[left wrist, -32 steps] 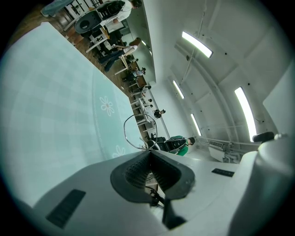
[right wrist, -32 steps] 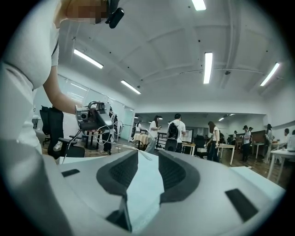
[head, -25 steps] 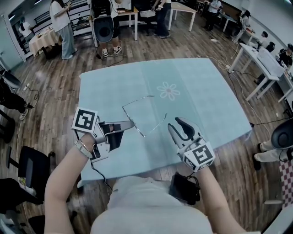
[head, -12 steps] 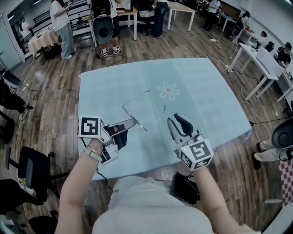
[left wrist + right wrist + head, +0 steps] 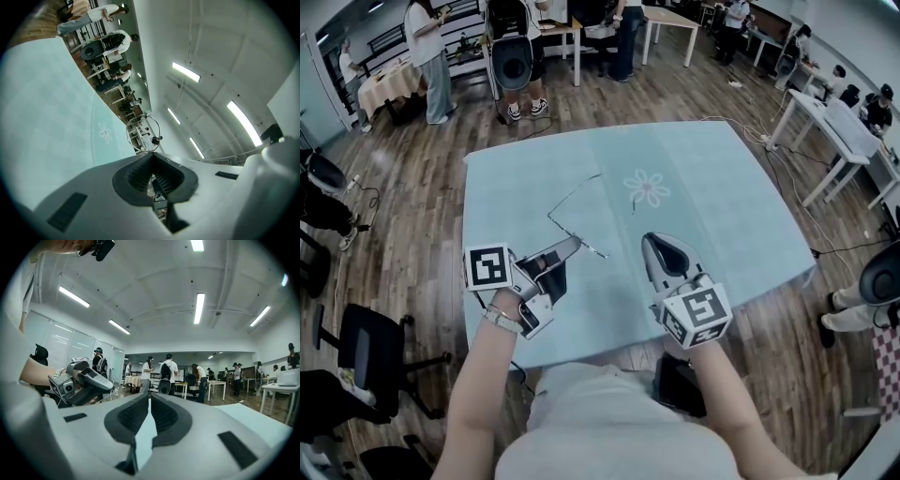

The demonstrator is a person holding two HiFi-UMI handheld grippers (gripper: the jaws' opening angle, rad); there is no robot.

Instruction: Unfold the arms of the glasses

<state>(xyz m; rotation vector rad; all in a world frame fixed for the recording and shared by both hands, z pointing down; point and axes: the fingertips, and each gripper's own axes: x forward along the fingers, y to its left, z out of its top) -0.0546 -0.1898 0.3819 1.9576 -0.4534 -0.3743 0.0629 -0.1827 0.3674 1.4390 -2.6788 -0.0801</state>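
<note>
1. Nearest, a pale-shirted torso is seen at the bottom of the head view, with two forearms stretched out over the near edge of the table, a gripper carried in each hand.
2. At the near left the left gripper is held over the pale blue cloth, pointed toward the far right. Its jaws are clamped on the glasses. In the left gripper view the pads of the left gripper are pressed together at the tip, and a wire lens rim of the glasses stands just beyond them.
3. At the near right the right gripper is pointed toward the far side, apart from the glasses. Its jaws have just been closing and are brought together save for a thin slit. In the right gripper view nothing is caught between the pads of the right gripper, and only pale cloth is seen through the gap.
4. Just beyond the two grippers the glasses are found left of the table's middle, with one thin arm stretched out toward the far right. How the other arm lies cannot be made out.
5. Slightly farther, a white flower print is seen on the cloth, just right of the glasses.
6. Farthest, past the table, a wooden floor is seen, with people standing among other tables.
</note>
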